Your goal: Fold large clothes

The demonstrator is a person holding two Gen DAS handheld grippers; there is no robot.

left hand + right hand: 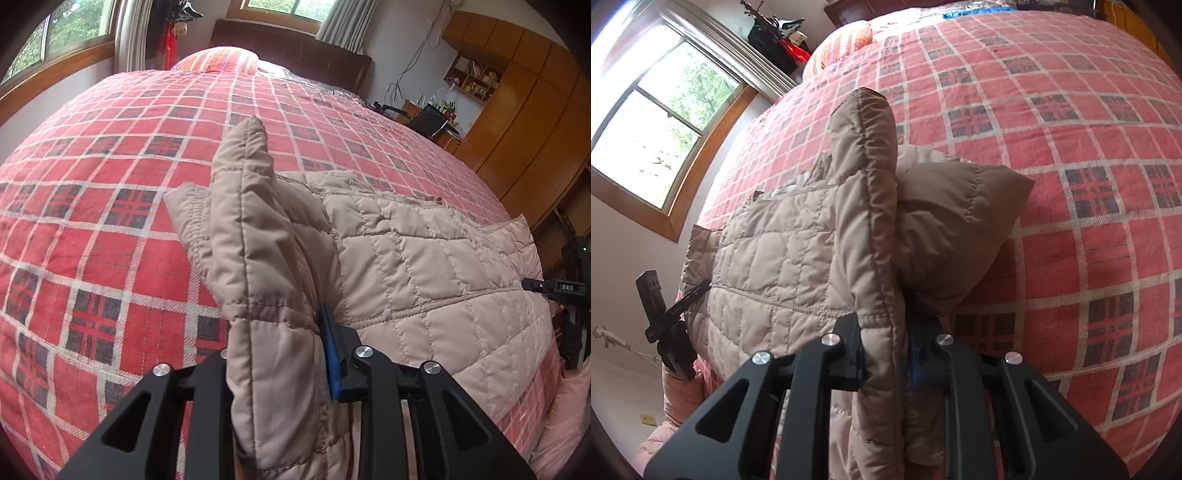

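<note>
Left wrist and right wrist: each hand-held gripper (277,354) (886,354) pinches the beige quilted jacket (406,266) over the plaid bedspread (110,206).

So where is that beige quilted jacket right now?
The beige quilted jacket lies on the red plaid bedspread, its edges pinched in the left tool and right tool.

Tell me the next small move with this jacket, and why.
Probably carry both pinched edges forward across the bed and lay them down over the jacket's body. The left claw and right claw are each shut on a raised fold of the beige quilted jacket, which otherwise lies flat on the red plaid bedspread.
</note>
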